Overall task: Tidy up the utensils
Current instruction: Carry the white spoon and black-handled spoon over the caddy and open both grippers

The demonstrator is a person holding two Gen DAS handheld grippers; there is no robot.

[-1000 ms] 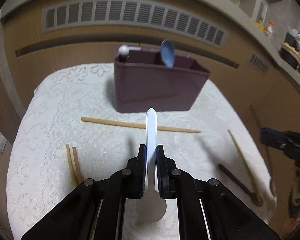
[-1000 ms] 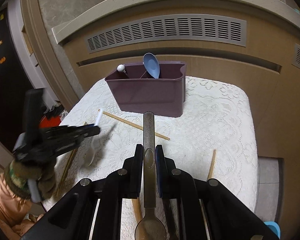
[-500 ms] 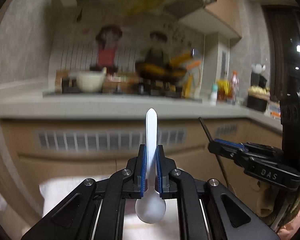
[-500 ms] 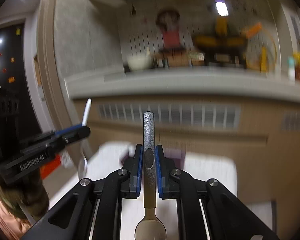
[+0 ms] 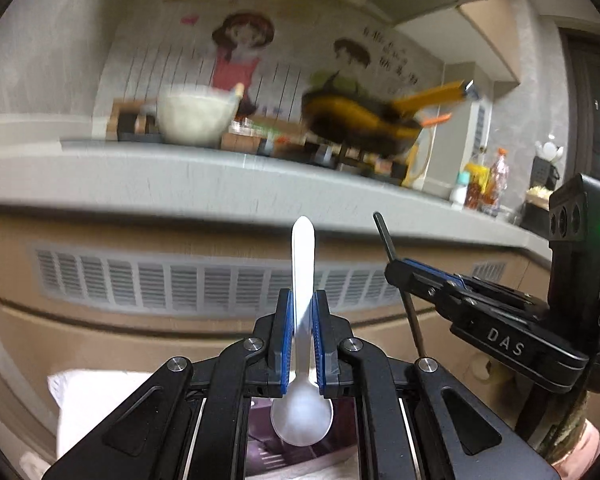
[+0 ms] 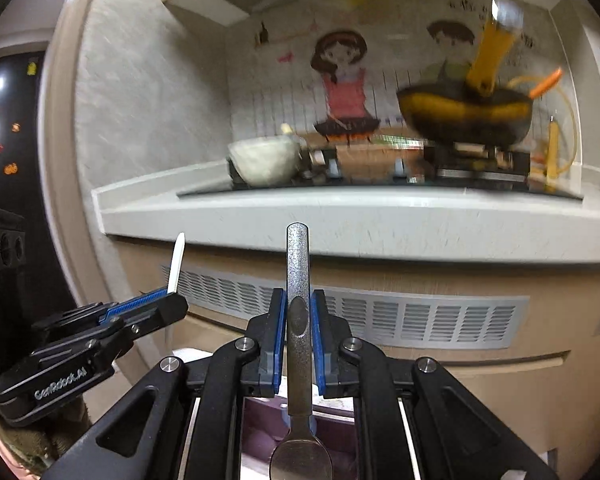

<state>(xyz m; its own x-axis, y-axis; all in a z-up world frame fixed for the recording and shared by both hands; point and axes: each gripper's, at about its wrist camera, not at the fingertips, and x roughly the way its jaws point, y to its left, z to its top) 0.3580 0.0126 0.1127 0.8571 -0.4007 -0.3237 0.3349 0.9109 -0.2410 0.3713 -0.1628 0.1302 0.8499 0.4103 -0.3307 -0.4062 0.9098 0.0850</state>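
Observation:
My left gripper (image 5: pixel 302 300) is shut on a white plastic spoon (image 5: pixel 303 280), handle up and bowl down over the purple utensil box (image 5: pixel 300 452), seen just below the fingers. My right gripper (image 6: pixel 298 300) is shut on a metal spoon (image 6: pixel 298 280), handle up, bowl down over the same purple box (image 6: pixel 260 420). Each gripper shows in the other's view: the right one (image 5: pixel 395 270) with its dark spoon handle, the left one (image 6: pixel 172 300) with the white handle. Both are tilted up and level with each other.
A kitchen counter (image 6: pixel 339 216) runs across behind, with a white bowl (image 6: pixel 264 160) and a dark pan (image 6: pixel 463 116) on a stove. A vent grille (image 5: pixel 180 284) lies below it. A corner of the white lace tablecloth (image 5: pixel 84 396) shows low left.
Both grippers have lifted from the table and tipped upward, carrying their spoons over the purple box. The table and loose chopsticks have dropped out of view.

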